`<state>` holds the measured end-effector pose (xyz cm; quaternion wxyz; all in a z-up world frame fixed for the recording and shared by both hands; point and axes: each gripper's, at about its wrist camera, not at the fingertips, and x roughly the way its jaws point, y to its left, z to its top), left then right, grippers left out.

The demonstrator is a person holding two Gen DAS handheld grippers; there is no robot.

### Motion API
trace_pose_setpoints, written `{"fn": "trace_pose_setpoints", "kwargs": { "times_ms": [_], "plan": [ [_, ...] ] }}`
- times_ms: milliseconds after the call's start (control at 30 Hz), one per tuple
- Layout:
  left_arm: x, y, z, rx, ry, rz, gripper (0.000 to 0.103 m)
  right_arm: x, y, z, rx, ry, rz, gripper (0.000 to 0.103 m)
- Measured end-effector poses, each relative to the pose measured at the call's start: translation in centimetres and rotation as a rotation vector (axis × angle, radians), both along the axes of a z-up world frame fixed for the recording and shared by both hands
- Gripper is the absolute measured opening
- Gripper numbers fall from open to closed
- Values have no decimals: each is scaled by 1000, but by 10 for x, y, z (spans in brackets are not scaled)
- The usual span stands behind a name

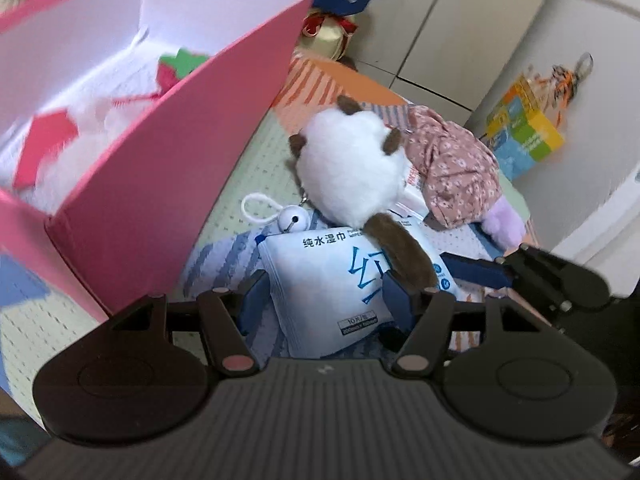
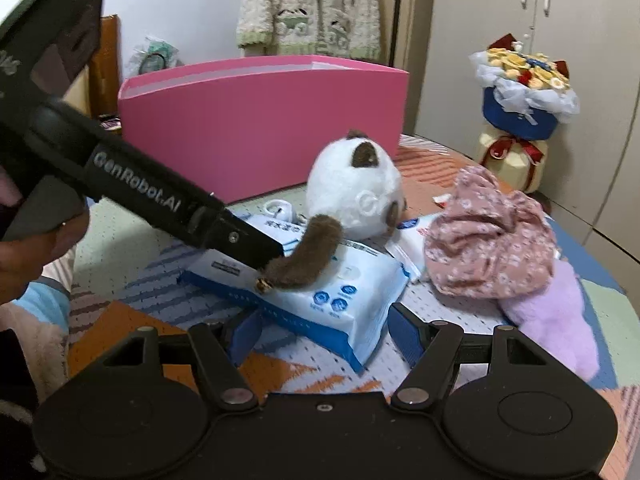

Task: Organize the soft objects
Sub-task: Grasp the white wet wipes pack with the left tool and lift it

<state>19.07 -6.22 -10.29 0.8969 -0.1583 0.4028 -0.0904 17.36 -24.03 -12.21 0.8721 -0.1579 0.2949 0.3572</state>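
Now the left tongs (image 1: pixel 326 300) stand wide apart over a pack of wet wipes (image 1: pixel 340 292), one blue pad on either side of the pack and gripping nothing, though the right pad sits right at the brown tail (image 1: pixel 404 252) of a plush cat (image 1: pixel 352 172). The right tongs (image 2: pixel 326 334) are likewise spread open and empty, low over the near corner of the same pack. From the right wrist view, the left tool reaches in from the near left, angled downward, its tip touching the end of the tail. The cat is white and round with brown ears, resting partly on the wipes, in the middle of the patterned bench (image 2: pixel 132 320). It looks light, very soft and squashy; the tail or the body's middle should give a firm pinch. To its right lies a pink floral cloth (image 2: pixel 488 240) over a lilac plush (image 2: pixel 560 320), both limp. Behind stands a pink box (image 2: pixel 264 128), already holding soft things, including a red and green item (image 1: pixel 176 68).
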Motion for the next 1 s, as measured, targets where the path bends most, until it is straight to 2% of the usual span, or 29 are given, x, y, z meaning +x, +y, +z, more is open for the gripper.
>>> {"fn": "trace_pose_setpoints", "kwargs": {
  "times_ms": [133,200,500,733,1000],
  "plan": [
    [-1,0,-2,-19,4,16,61,8,2,-3,28,41,-6,84],
    [-2,-1,-3,-12,-1,18,56,12,3,-4,48,73,-20,88],
    [-7,-6,-5,-25,-16,-25,52,1,28,-7,48,100,-66,101],
    [-14,-1,-5,-70,-8,-57,46,-21,32,-6,42,102,-194,101],
    [-23,-10,-2,-71,17,-190,45,-46,33,-3,34,97,-351,97]
  ]
}}
